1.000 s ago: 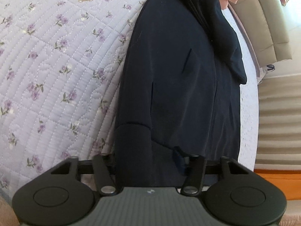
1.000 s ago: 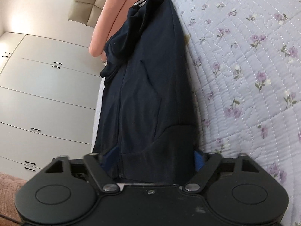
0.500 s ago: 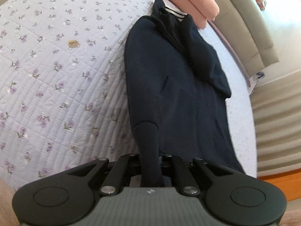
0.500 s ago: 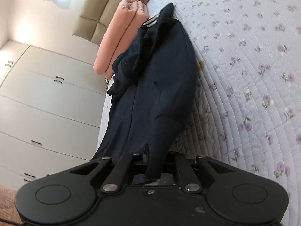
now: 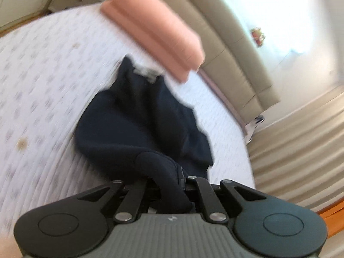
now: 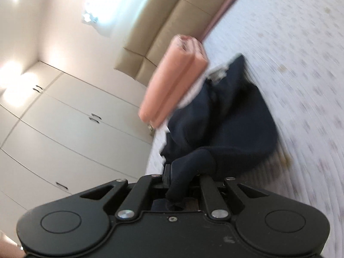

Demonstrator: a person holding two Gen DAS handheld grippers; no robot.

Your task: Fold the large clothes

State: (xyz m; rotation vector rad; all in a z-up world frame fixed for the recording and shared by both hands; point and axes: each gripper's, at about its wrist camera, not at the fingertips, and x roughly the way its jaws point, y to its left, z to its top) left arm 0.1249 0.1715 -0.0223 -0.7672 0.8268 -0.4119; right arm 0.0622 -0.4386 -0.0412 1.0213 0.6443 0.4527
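A quilted bedspread, pale lilac with small flower sprigs smeared by motion blur, is stretching away ahead of both claws and curving with the lens. On it, just ahead of the claws, the dark navy garment is lying in a soft, matte heap, its near end lifting off the quilt into rounded folds. Beyond the garment, a thick salmon-pink folded blanket is sitting against a padded beige headboard. To the left of the right claw, flat white wardrobe doors are running out of frame. The left claw is pinching a bunched navy fold, pressed together on it. The right claw is likewise clamping a fold of cloth; its pads are hiding under the fabric.
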